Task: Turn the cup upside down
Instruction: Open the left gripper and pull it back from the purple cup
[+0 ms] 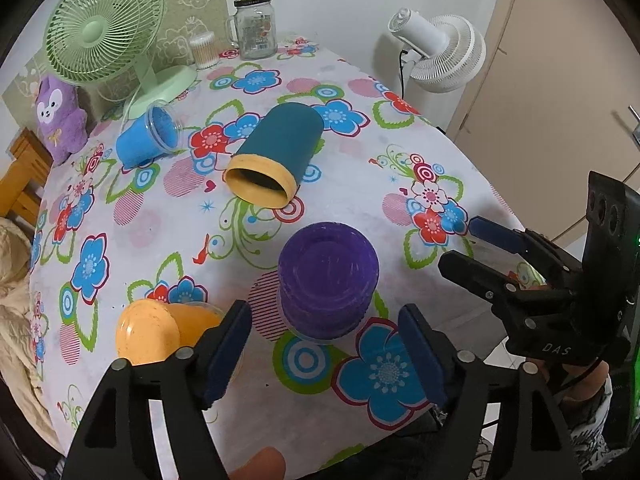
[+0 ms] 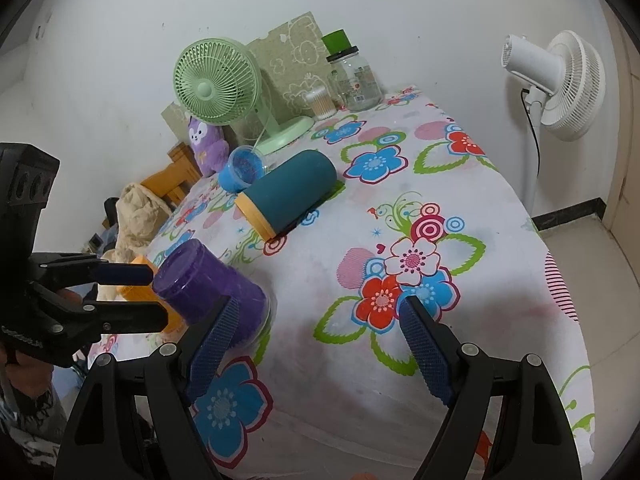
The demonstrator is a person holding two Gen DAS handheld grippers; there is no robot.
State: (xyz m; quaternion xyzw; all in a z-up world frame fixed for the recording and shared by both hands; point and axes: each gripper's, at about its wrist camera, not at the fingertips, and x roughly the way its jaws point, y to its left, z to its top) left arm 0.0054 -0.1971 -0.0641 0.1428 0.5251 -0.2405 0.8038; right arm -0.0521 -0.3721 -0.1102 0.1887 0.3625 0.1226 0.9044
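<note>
Both grippers, our left gripper (image 1: 324,354) and right gripper (image 2: 320,354), gape wide, holding nothing. We see the purple cup (image 1: 328,280) inverted near the desk (image 1: 352,200) front edge, with bare cloth to its right.

The tablecloth (image 1: 168,240) is white with blue, red and pink flowers and green leaves. On it, a purple cup (image 1: 328,280), an orange cup (image 1: 156,336) at nine o'clock of it, a teal cup (image 1: 276,152) with yellow rim, and a blue cup (image 1: 144,140). The desk fan (image 1: 104,28) is pale green.
</note>
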